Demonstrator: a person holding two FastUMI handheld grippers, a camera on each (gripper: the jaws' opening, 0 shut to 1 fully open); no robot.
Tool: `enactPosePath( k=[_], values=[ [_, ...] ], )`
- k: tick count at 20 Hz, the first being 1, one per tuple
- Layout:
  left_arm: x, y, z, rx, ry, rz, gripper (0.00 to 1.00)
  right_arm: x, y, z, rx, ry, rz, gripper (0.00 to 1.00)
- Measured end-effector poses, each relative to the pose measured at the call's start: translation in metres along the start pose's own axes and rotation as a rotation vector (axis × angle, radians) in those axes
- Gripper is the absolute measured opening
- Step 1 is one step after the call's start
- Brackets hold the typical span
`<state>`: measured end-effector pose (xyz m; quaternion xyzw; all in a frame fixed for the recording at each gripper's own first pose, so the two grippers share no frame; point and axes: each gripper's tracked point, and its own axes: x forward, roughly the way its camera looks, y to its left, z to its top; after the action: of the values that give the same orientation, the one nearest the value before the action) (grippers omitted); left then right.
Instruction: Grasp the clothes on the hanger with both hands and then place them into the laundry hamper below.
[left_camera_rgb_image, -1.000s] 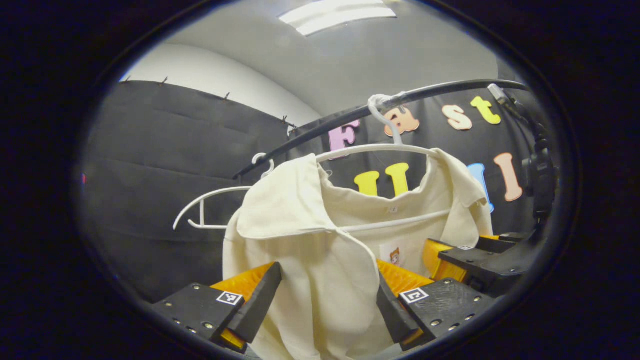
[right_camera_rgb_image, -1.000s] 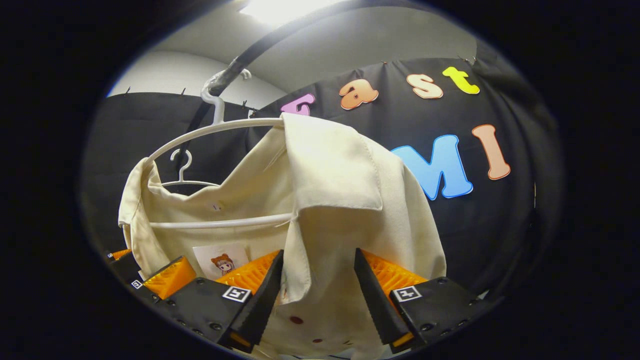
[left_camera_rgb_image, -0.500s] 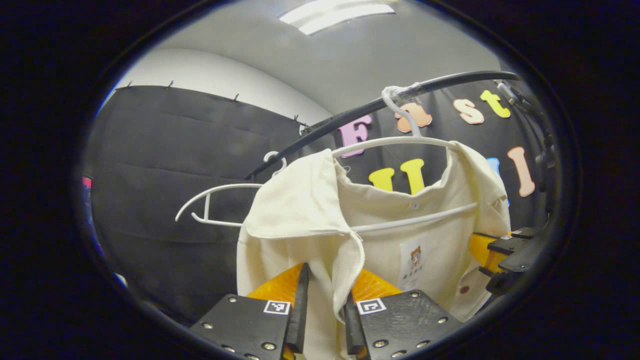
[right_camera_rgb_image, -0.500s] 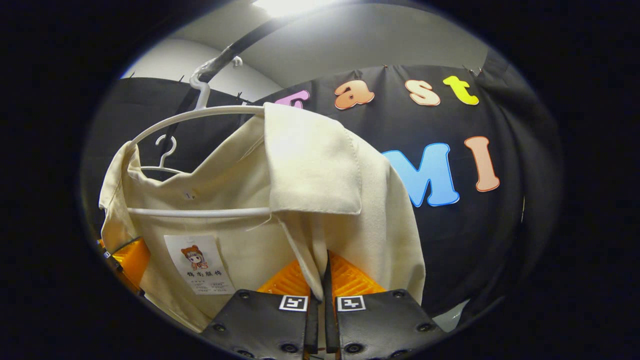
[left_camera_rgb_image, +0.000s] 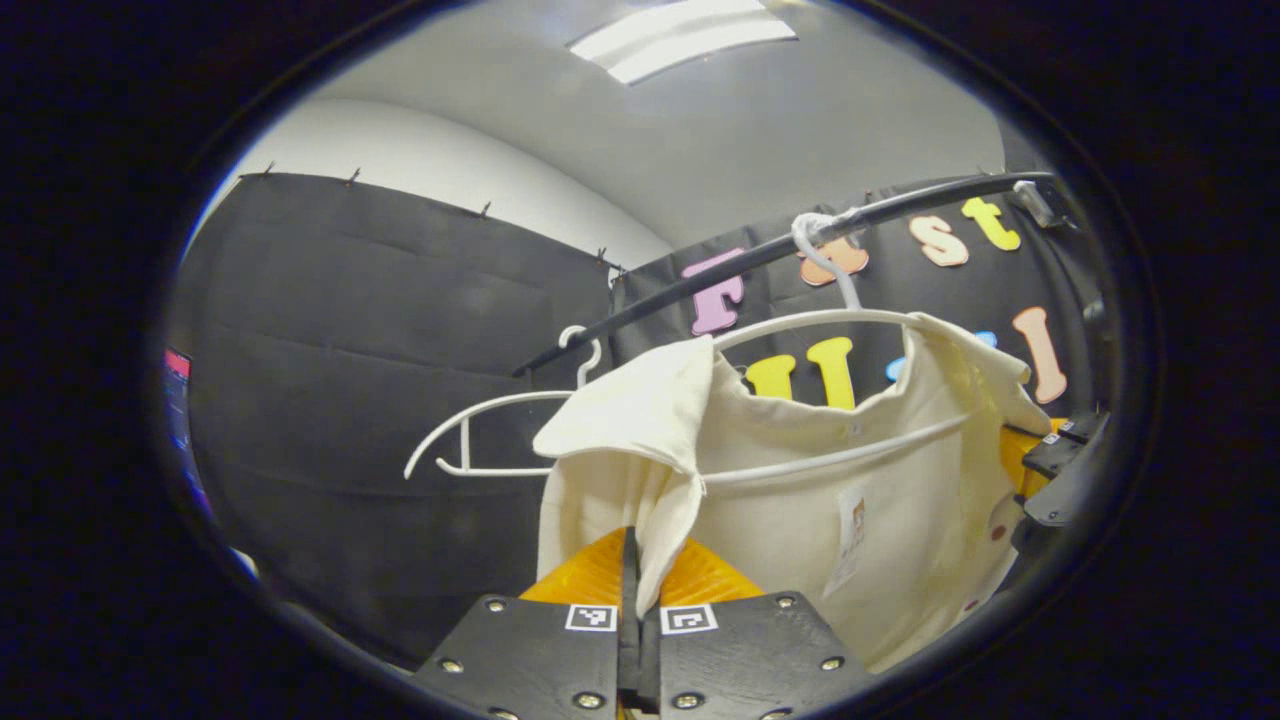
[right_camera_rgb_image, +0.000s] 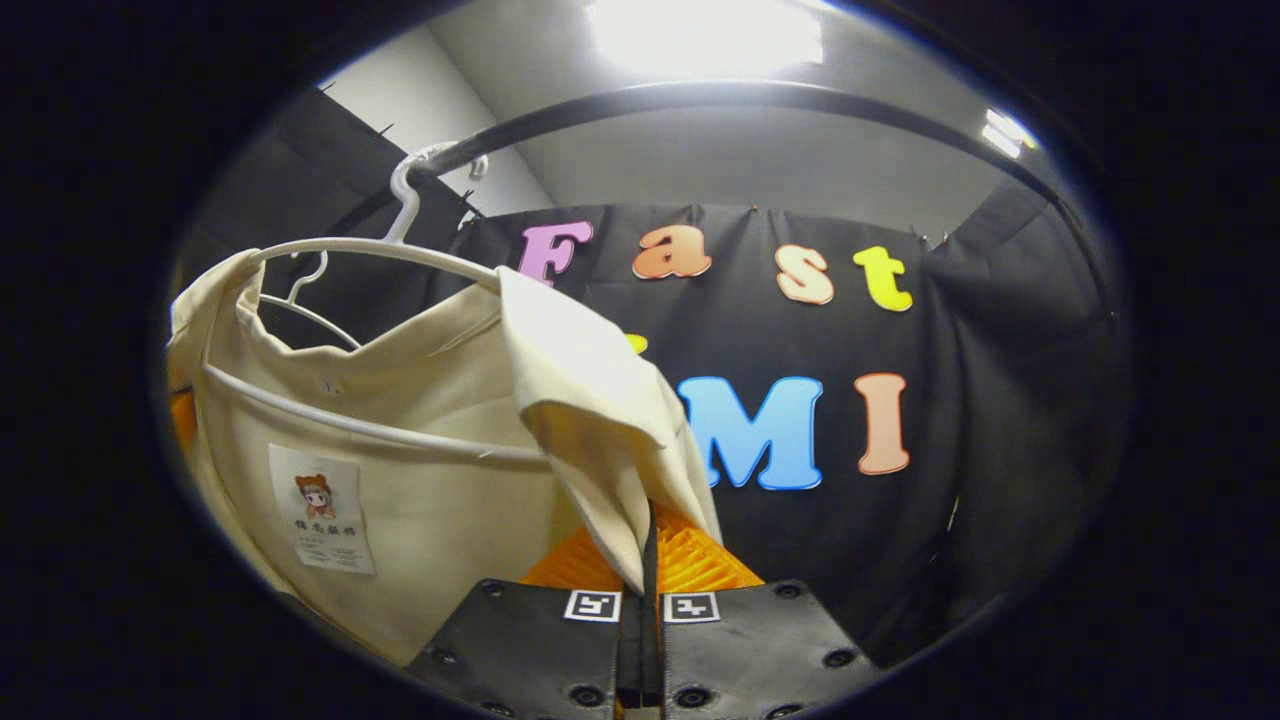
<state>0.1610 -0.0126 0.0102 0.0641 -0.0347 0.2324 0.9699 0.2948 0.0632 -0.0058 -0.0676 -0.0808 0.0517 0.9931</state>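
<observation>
A cream collared shirt (left_camera_rgb_image: 800, 500) hangs on a white hanger (left_camera_rgb_image: 850, 320) from a black rail (left_camera_rgb_image: 700, 285). In the left gripper view, my left gripper (left_camera_rgb_image: 637, 600) is shut on the shirt's front edge just below one collar flap. In the right gripper view, the same shirt (right_camera_rgb_image: 400, 470) and hanger (right_camera_rgb_image: 370, 250) sit at the left, and my right gripper (right_camera_rgb_image: 648, 590) is shut on the fabric under the other collar flap. The right gripper (left_camera_rgb_image: 1055, 465) also appears at the far right of the left gripper view. The hamper is out of sight.
An empty white hanger (left_camera_rgb_image: 480, 430) hangs on the rail to the left of the shirt in the left gripper view. The rail (right_camera_rgb_image: 750, 100) arcs overhead in the right gripper view. Black cloth walls close in behind and at the sides.
Both grippers went from open around the shirt's front edges to shut on them. The pinched collar sides have been drawn outward, and the shirt now slants on the hanger.
</observation>
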Motion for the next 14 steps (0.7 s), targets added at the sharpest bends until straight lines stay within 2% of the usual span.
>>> enactPosePath(
  k=[4, 14],
  values=[
    [0.001, 0.021, 0.014, 0.061, -0.039, 0.035, 0.0, 0.002, -0.022, 0.016, -0.06, -0.078, -0.062, 0.01],
    [0.017, 0.07, 0.047, 0.104, -0.128, 0.085, 0.0, 0.028, -0.055, 0.036, -0.034, -0.17, -0.132, 0.01]
  ],
)
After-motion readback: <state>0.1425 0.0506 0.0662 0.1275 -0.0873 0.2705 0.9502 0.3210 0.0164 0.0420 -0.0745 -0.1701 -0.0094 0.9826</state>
